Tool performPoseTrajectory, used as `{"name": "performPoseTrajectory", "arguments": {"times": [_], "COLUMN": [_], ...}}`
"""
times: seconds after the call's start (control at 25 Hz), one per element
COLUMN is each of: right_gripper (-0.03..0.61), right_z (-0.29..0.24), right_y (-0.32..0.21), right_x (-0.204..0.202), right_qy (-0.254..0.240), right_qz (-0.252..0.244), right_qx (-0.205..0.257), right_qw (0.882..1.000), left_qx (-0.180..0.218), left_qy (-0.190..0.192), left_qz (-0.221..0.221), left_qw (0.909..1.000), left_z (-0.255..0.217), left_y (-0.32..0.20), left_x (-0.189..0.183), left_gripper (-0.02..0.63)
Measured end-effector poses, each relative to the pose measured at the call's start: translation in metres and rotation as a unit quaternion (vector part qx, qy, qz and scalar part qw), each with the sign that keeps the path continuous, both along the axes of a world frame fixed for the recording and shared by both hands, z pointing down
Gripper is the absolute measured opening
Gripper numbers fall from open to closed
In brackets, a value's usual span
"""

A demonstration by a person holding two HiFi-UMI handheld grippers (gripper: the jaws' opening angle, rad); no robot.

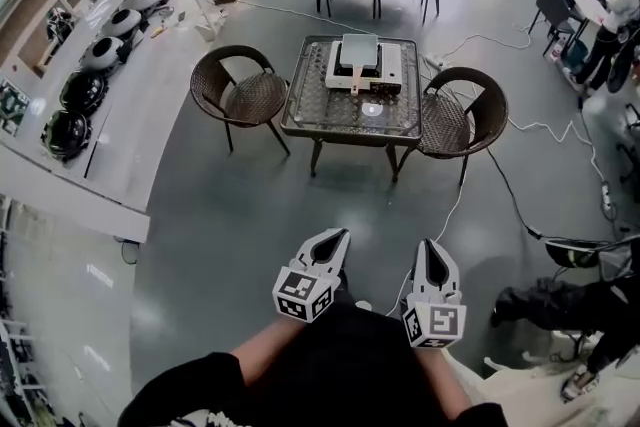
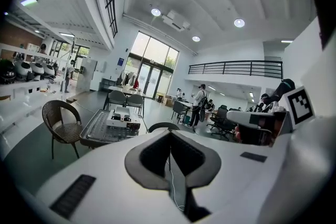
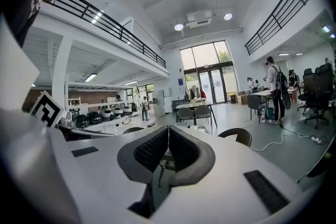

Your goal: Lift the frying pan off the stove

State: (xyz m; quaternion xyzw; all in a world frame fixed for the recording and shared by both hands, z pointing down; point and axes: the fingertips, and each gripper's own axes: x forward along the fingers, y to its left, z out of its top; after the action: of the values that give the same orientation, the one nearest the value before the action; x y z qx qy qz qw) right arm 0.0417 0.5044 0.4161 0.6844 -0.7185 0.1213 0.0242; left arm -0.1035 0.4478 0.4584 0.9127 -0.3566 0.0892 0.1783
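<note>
The frying pan (image 1: 358, 51), pale and square with a straight handle toward me, rests on a white stove (image 1: 384, 73) on a glass-topped table (image 1: 330, 111) well ahead of me. My left gripper (image 1: 341, 235) and right gripper (image 1: 427, 246) hang side by side close to my body, far short of the table, both shut with nothing between the pads. In the left gripper view the shut left gripper (image 2: 169, 135) points toward the stove (image 2: 123, 118) on the table (image 2: 97, 131). The right gripper (image 3: 168, 130) hides most of the table in its own view.
Two brown wicker chairs (image 1: 238, 93) (image 1: 462, 115) flank the table. White cables (image 1: 500, 185) trail over the grey floor to the right. A long white counter (image 1: 110, 115) with round machines runs along the left. Further tables, chairs and people stand at the back.
</note>
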Motion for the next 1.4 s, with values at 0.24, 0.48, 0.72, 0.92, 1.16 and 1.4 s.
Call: {"name": "performPoseTrajectory", "arguments": {"times": [0.24,0.48,0.72,0.92,1.16,1.4], "right_gripper": [0.031,0.031,0.031,0.031,0.031,0.031], "right_z": [-0.004,-0.017,-0.016,-0.016,-0.008,-0.006], "right_y": [-0.069,-0.153,-0.237,-0.297,-0.339,-0.368], "right_x": [0.003,-0.012,-0.037,-0.063,-0.078,-0.081], "right_qy": [0.008,0.018,0.020,0.016,0.030,0.052], "right_qz": [0.010,0.010,0.004,-0.010,-0.003,-0.010], "right_qx": [-0.009,-0.019,-0.025,-0.039,-0.056,-0.059], "right_qw": [1.000,1.000,0.999,0.999,0.998,0.997], "left_qx": [-0.007,0.004,0.001,-0.009,-0.003,-0.020], "left_qy": [-0.005,0.013,0.014,0.015,0.024,0.034], "left_qz": [0.012,0.005,0.011,0.032,0.051,0.032], "left_qw": [0.9999,0.9999,0.9998,0.9993,0.9984,0.9987], "left_z": [-0.003,-0.018,-0.016,-0.008,-0.001,0.008], "left_y": [-0.065,-0.150,-0.222,-0.269,-0.312,-0.341], "left_x": [0.002,-0.011,-0.028,-0.040,-0.043,-0.048], "left_gripper": [0.015,0.015,0.015,0.015,0.015,0.015]}}
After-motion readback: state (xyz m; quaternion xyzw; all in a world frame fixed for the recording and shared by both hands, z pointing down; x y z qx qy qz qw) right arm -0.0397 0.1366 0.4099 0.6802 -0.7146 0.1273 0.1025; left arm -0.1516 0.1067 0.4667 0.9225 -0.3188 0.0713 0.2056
